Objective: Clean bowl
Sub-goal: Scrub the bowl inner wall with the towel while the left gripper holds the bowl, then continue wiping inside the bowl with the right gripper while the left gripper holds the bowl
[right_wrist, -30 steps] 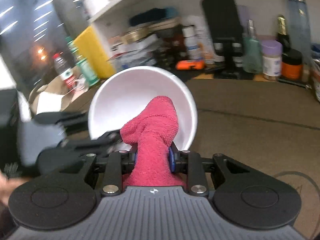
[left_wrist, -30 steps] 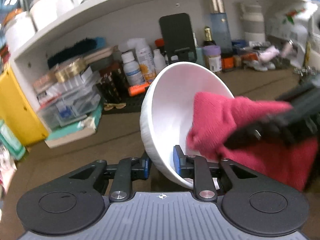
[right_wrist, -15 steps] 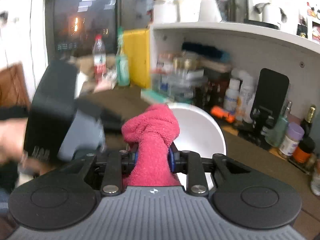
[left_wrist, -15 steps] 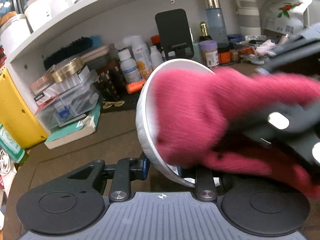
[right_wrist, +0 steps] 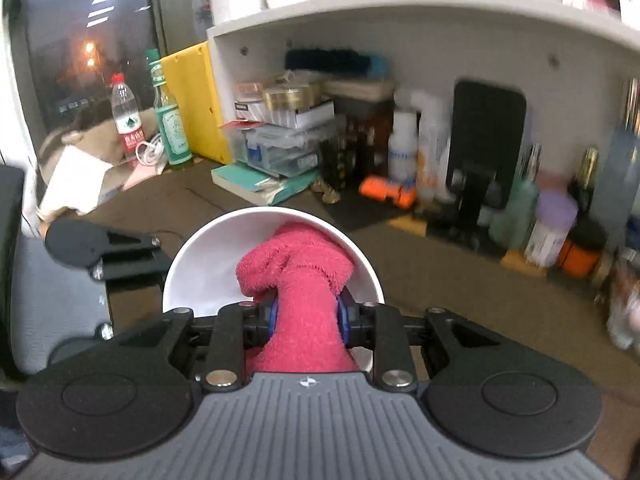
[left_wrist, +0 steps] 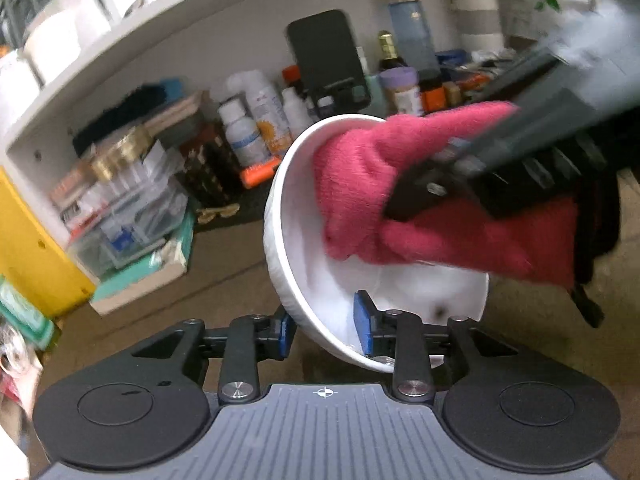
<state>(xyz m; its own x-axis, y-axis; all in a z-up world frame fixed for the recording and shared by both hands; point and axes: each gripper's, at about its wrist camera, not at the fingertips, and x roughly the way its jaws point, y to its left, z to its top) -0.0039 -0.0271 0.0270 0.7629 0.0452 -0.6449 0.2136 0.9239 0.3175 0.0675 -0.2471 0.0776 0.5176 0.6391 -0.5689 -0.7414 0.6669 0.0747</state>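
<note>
The left gripper (left_wrist: 324, 330) is clenched on the white bowl (left_wrist: 292, 240): one blue pad (left_wrist: 362, 322) sits inside the bowl against its wall, and the other pad is outside, so the rim is pinched between them. The bowl is held up above the brown bench (left_wrist: 224, 280), tilted on its side with the opening turned toward the right gripper.

The right gripper (right_wrist: 306, 316) is closed tightly on a pink cloth (right_wrist: 298, 276). The cloth is bunched between its two blue pads, and the loose front end of it bulges forward into the bowl (right_wrist: 200, 276). In the left wrist view the cloth (left_wrist: 360, 184) is pressed against the inner wall of the bowl, in its upper part, and the right gripper (left_wrist: 430, 184) comes in from the right side, with its black body blurred. A small dark spot (left_wrist: 440, 312) is seen on the lower inside of the bowl; what it is cannot be told.

Behind the bowl a white shelf unit (right_wrist: 400, 12) stands at the back of the bench. Under it there are many small things: white bottles (left_wrist: 244, 136), a black phone on a stand (left_wrist: 326, 60), an orange object (left_wrist: 258, 172) lying flat, clear plastic boxes (left_wrist: 132, 216) stacked on a teal book (left_wrist: 140, 276), and a jar with a purple lid (left_wrist: 400, 88). A yellow panel (right_wrist: 192, 100) stands beside the shelf, and next to it a green bottle (right_wrist: 170, 120) and a water bottle with a red label (right_wrist: 126, 120).
</note>
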